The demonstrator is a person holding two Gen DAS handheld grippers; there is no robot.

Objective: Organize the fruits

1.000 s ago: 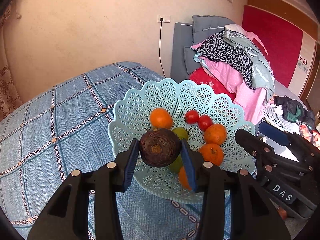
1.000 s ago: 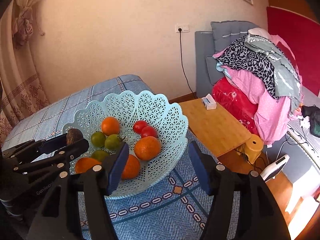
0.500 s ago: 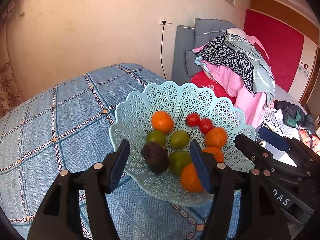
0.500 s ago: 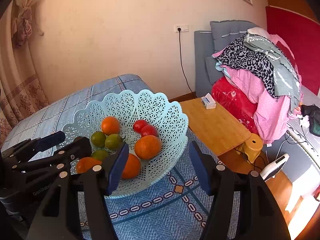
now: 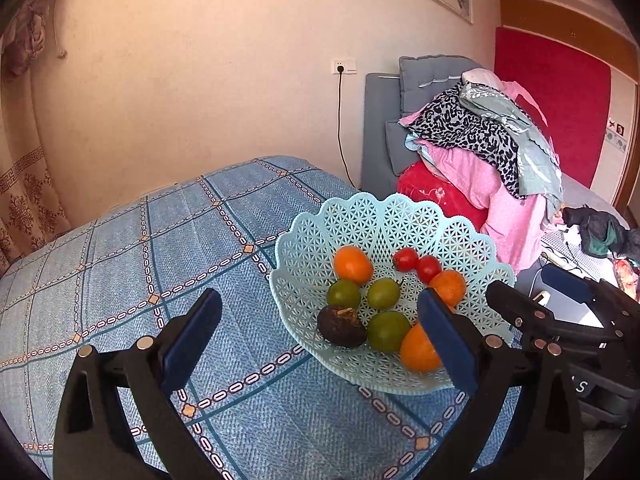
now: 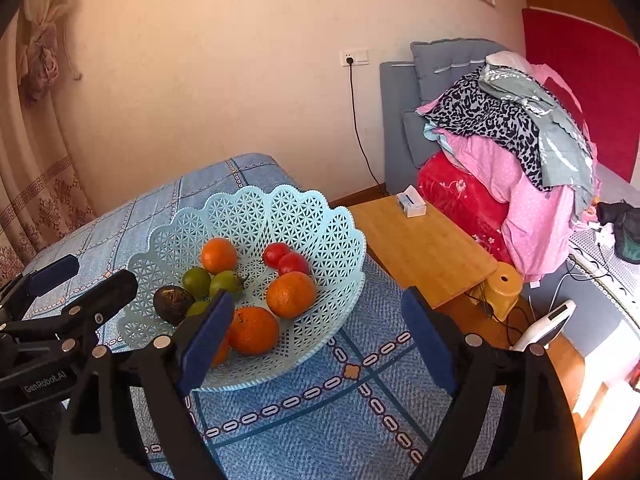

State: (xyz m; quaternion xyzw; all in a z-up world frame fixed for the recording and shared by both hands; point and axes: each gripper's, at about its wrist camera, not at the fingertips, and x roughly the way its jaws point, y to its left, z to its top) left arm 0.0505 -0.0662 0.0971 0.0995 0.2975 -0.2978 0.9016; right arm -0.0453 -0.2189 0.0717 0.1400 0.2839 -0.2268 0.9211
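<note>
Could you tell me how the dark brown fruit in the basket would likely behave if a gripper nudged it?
The dark brown fruit looks round, so it would probably roll. It rests against a green fruit in the basket, which may stop it. Its skin seems rough, likely not slippery.

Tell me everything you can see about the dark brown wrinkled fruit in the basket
The dark brown wrinkled round fruit looks like a passion fruit, with a dull, puckered skin and a pale dried stem scar facing up. It lies loose inside the light blue plastic lattice basket, at the near left of the pile, resting on the basket floor. It sits against a green round fruit on one side, with another green fruit just behind it. No gripper holds it.
</note>
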